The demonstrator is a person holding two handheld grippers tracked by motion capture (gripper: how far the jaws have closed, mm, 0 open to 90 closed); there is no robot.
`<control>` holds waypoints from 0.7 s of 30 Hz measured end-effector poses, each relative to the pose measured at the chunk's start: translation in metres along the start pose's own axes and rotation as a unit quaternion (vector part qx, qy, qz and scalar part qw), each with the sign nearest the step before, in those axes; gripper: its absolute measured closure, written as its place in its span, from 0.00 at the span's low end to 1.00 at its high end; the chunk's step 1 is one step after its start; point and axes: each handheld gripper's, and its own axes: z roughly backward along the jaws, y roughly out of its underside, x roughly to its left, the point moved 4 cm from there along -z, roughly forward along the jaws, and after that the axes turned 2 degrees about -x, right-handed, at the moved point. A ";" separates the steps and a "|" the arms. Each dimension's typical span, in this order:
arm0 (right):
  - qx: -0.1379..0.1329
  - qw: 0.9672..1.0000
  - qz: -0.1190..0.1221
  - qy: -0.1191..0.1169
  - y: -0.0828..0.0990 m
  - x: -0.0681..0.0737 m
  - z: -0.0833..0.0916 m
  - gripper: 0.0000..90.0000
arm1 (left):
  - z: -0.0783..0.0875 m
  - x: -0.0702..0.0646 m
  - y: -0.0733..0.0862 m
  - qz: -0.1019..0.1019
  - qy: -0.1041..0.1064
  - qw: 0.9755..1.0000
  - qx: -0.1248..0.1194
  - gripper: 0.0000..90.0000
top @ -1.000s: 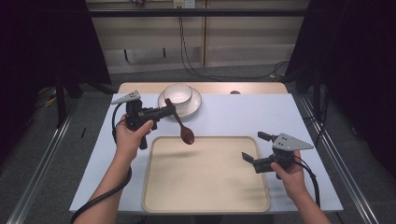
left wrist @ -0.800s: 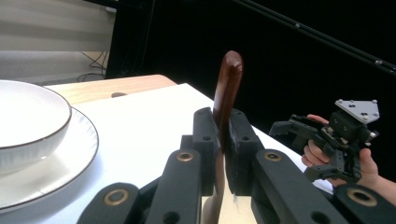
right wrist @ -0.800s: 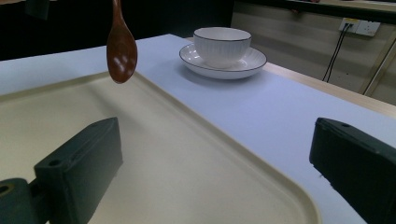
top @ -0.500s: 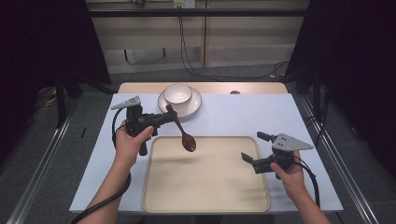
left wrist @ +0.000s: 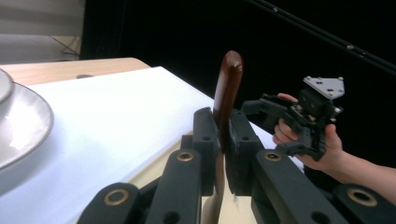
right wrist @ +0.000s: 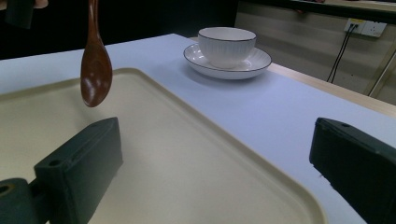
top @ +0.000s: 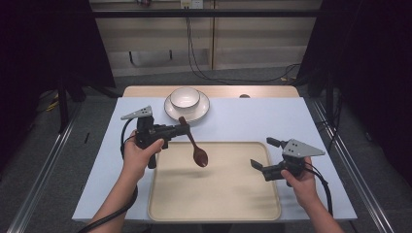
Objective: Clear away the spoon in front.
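The left gripper (top: 182, 129) is squeezed tight on the handle of the brown wooden spoon (top: 194, 148), which hangs bowl-down just above the far left part of the tan tray (top: 214, 213), while the right gripper (top: 263, 156) waits wide open and empty over the tray's right edge.

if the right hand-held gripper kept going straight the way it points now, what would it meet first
Probably the wooden spoon, which hangs bowl-down over the tray in the left hand-held gripper. The open right hand-held gripper points across the tray toward it, though depth is hard to judge.
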 end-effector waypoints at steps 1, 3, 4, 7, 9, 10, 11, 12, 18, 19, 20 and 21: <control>0.001 1.000 -0.001 0.000 0.000 0.000 0.000 0.03 | -0.001 -0.001 0.001 0.001 0.005 1.000 0.001 0.93; 0.002 1.000 0.003 0.005 0.000 0.000 0.000 0.03 | -0.002 -0.004 0.002 -0.001 0.007 1.000 0.007 0.93; 0.002 1.000 0.003 0.005 0.000 0.000 0.000 0.03 | -0.003 -0.005 0.003 0.002 0.004 1.000 0.006 0.93; 0.002 1.000 0.003 0.005 0.000 -0.001 0.001 0.03 | -0.004 -0.007 0.007 0.000 0.013 1.000 0.012 0.93; 0.002 1.000 0.006 0.002 0.000 -0.001 0.001 0.03 | -0.005 -0.009 0.009 0.003 0.012 1.000 0.015 0.93; 0.000 1.000 0.001 0.003 0.000 0.000 0.001 0.03 | -0.005 -0.009 0.009 0.003 0.012 1.000 0.015 0.93; 0.000 1.000 0.001 0.003 0.000 0.000 0.001 0.03 | -0.005 -0.010 0.010 0.003 0.017 1.000 0.017 0.93; 0.000 1.000 0.001 0.002 0.000 0.000 0.000 0.03 | -0.005 -0.011 0.011 0.003 0.014 1.000 0.016 0.93; 0.001 1.000 0.004 0.001 0.000 -0.001 0.000 0.03 | -0.003 -0.013 0.018 0.007 0.016 1.000 0.018 0.93; 0.001 1.000 0.004 0.003 0.000 -0.001 0.001 0.03 | -0.003 -0.014 0.019 0.010 0.017 1.000 0.018 0.93; 0.002 1.000 0.004 0.003 0.000 -0.001 0.001 0.03 | -0.003 -0.014 0.020 0.010 0.020 1.000 0.020 0.93; 0.000 1.000 0.001 0.005 -0.001 0.000 0.001 0.03 | -0.003 -0.015 0.021 0.010 0.016 1.000 0.021 0.93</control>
